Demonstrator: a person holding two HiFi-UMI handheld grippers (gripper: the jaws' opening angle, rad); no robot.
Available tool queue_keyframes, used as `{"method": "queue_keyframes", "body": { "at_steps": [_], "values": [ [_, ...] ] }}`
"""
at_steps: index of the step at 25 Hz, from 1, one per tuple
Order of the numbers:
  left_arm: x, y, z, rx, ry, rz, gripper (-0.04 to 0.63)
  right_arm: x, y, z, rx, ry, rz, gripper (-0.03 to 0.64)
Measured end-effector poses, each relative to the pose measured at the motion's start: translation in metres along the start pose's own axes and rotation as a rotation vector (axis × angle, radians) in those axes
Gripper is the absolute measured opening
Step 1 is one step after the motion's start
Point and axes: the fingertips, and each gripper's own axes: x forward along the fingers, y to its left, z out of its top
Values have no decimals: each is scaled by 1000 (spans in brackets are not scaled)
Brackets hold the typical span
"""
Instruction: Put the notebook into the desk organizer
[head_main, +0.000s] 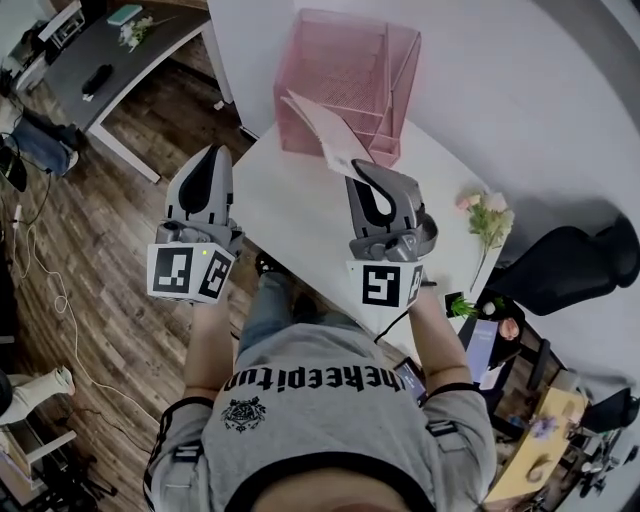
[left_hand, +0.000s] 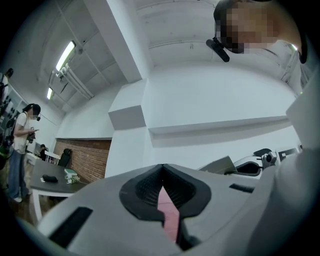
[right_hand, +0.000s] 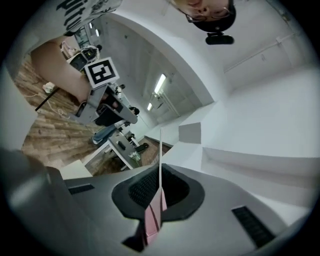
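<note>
A pink mesh desk organizer (head_main: 345, 80) stands at the far end of the white table (head_main: 290, 215). My right gripper (head_main: 358, 168) is shut on a thin notebook (head_main: 325, 135) with a pale pink cover. It holds the notebook tilted in the air just in front of the organizer's open side. In the right gripper view the notebook (right_hand: 155, 217) shows edge-on, pinched between the dark pads of the right gripper (right_hand: 160, 187). My left gripper (head_main: 212, 152) hovers over the table's left edge, jaws together, with nothing seen in them. In its own view the left gripper (left_hand: 162, 172) points upward at white walls.
A small bunch of flowers (head_main: 488, 220) lies on the table's right side, with a black chair (head_main: 570, 265) beyond it. A grey desk (head_main: 110, 50) stands at the far left on the wooden floor. A person (left_hand: 22, 145) stands near that desk.
</note>
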Motion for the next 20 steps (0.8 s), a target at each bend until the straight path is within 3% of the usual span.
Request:
{"method": "queue_keyframes", "body": {
  "at_steps": [11, 20],
  "values": [
    [7, 10, -17, -25, 23, 7, 3, 19, 49, -42, -309, 69, 104, 9],
    [8, 25, -22, -27, 33, 21, 3, 43, 67, -73, -469, 113, 121, 8]
  ]
}}
